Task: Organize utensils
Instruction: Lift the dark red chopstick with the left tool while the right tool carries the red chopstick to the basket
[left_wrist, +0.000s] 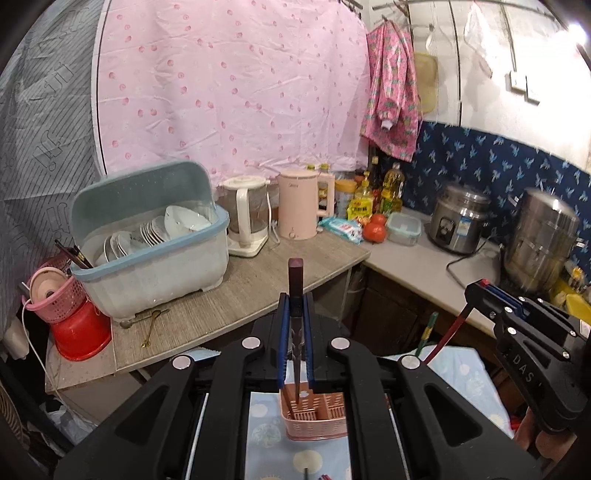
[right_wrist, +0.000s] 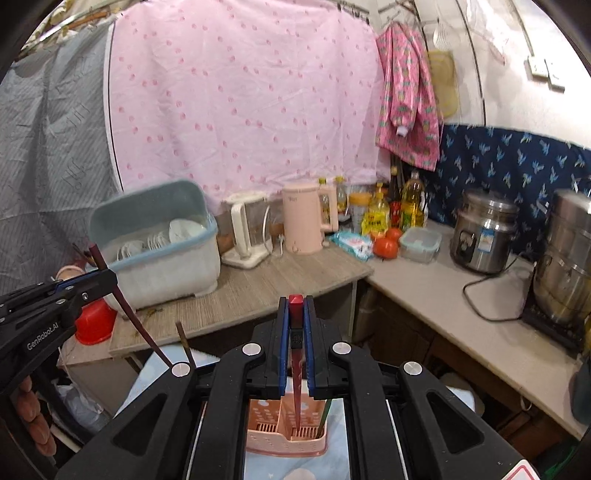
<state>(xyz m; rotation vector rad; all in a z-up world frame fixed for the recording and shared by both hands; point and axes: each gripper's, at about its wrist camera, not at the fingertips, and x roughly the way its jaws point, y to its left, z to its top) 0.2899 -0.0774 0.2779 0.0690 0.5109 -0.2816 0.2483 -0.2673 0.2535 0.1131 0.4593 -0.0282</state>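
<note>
In the left wrist view my left gripper (left_wrist: 295, 300) is shut on a dark purple chopstick (left_wrist: 295, 273). It stands upright, and its lower end reaches down into a pink slotted utensil holder (left_wrist: 316, 415) on a blue patterned cloth. My right gripper (left_wrist: 475, 291) shows at the right, gripping a red chopstick (left_wrist: 448, 334) beside a green stick (left_wrist: 426, 332). In the right wrist view my right gripper (right_wrist: 295, 302) is shut on the red chopstick (right_wrist: 296, 301), whose tip points into the pink holder (right_wrist: 286, 434). The left gripper (right_wrist: 109, 277) at the left holds the dark chopstick (right_wrist: 127, 314).
A wooden counter (left_wrist: 258, 280) carries a blue-rimmed dish box (left_wrist: 155, 236) with bowls, two kettles (left_wrist: 295, 206), bottles and tomatoes (left_wrist: 375, 230). Small metal spoons (left_wrist: 147, 321) lie at its front edge. A rice cooker (left_wrist: 458, 221) and steel pot (left_wrist: 543, 236) stand on the right counter. A red basin (left_wrist: 81, 332) sits lower left.
</note>
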